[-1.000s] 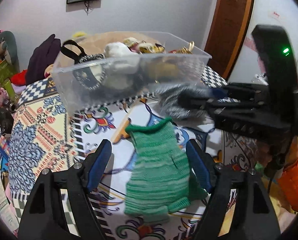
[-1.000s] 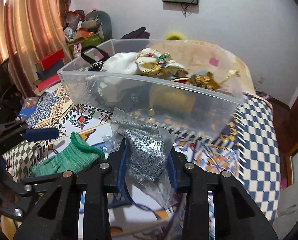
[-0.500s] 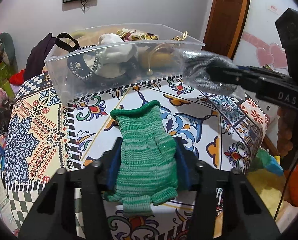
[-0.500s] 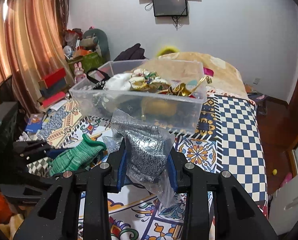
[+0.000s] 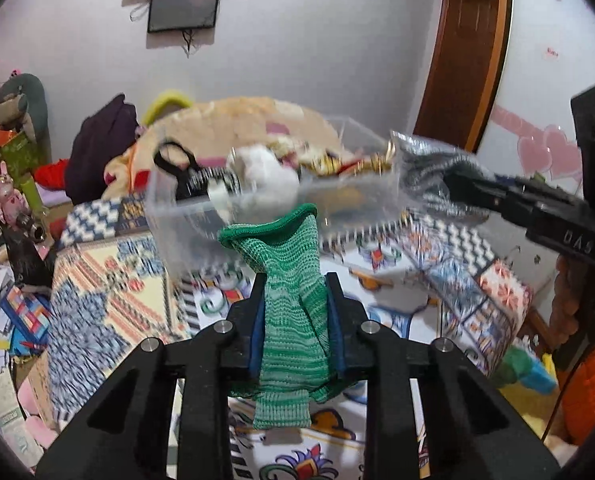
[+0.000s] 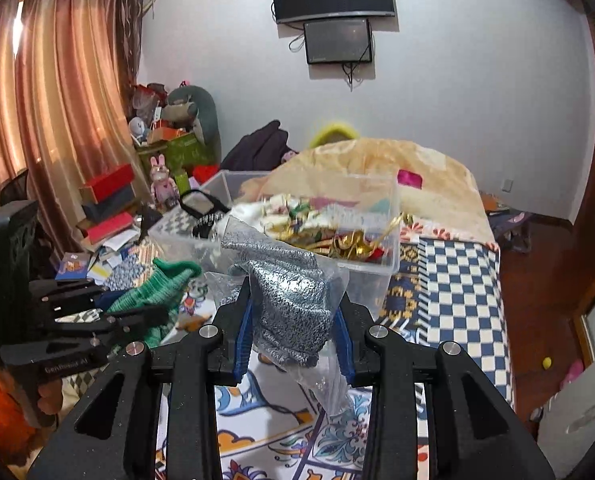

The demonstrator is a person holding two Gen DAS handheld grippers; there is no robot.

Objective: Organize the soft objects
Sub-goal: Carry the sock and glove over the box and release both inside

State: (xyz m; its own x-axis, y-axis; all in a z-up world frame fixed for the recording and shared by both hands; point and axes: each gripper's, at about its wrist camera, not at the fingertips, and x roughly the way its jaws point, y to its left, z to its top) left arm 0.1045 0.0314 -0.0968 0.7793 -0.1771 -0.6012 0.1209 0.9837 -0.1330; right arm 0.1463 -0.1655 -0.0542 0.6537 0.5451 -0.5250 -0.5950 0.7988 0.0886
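My left gripper (image 5: 295,320) is shut on a green knitted glove (image 5: 287,300) and holds it lifted above the patterned tablecloth (image 5: 109,280). My right gripper (image 6: 293,332) is shut on a grey knitted item in a clear plastic bag (image 6: 289,300), also lifted off the table. A clear plastic bin (image 5: 257,204) holding soft items, a white bundle and gold ribbons stands just beyond both grippers. In the right wrist view the bin (image 6: 377,256) is ahead and the left gripper with the green glove (image 6: 157,292) is at the left. The bagged item shows at the right of the left wrist view (image 5: 437,172).
A bed with a beige cover (image 6: 417,184) lies behind the bin. Boxes, books and plush toys (image 6: 157,152) are piled at the left by the curtain (image 6: 49,100). A wooden door (image 5: 465,52) is at the right. The table edge falls to the floor on the right (image 6: 537,300).
My left gripper closed on the green glove and lifted it off the table. My right gripper kept its hold on the bagged grey item and rose with it toward the bin.
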